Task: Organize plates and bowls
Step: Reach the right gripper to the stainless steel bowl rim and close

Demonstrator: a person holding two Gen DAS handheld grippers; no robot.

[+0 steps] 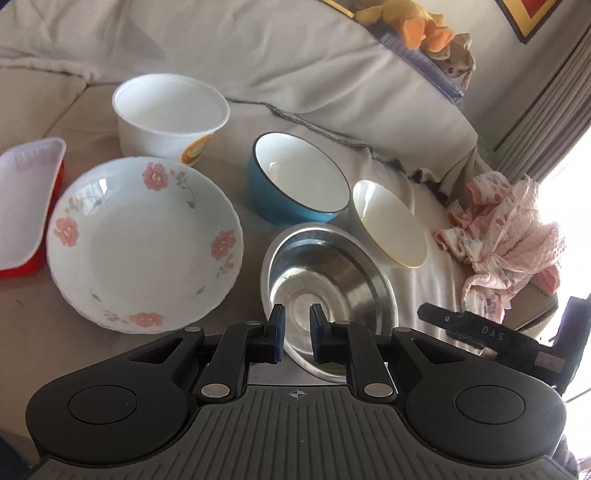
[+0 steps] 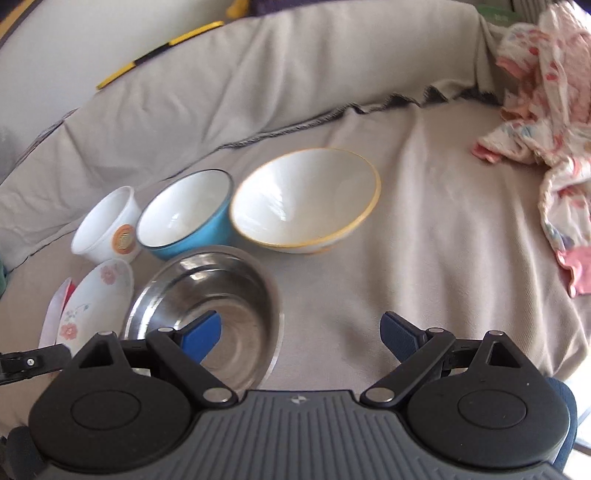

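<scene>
A steel bowl [image 1: 332, 280] [image 2: 221, 280] sits nearest on the cloth-covered couch seat. Behind it stand a blue bowl [image 1: 295, 177] [image 2: 184, 210] and a white bowl with a yellow rim [image 1: 388, 221] [image 2: 306, 195], which tilts. A floral plate [image 1: 144, 240] [image 2: 96, 295] lies to the left, on another plate. My left gripper [image 1: 297, 314] hovers over the steel bowl's near side, shut, with nothing between its pads. My right gripper [image 2: 301, 321] is wide open; its left finger hangs over the steel bowl and its right finger over bare cloth.
A white plastic tub [image 1: 170, 110] [image 2: 107, 221] stands behind the plate. At the far left is a red tray with a white inside [image 1: 26, 199]. Crumpled pink cloth [image 1: 506, 229] [image 2: 546, 110] lies at the right. A plush toy [image 1: 406, 18] sits on the couch back.
</scene>
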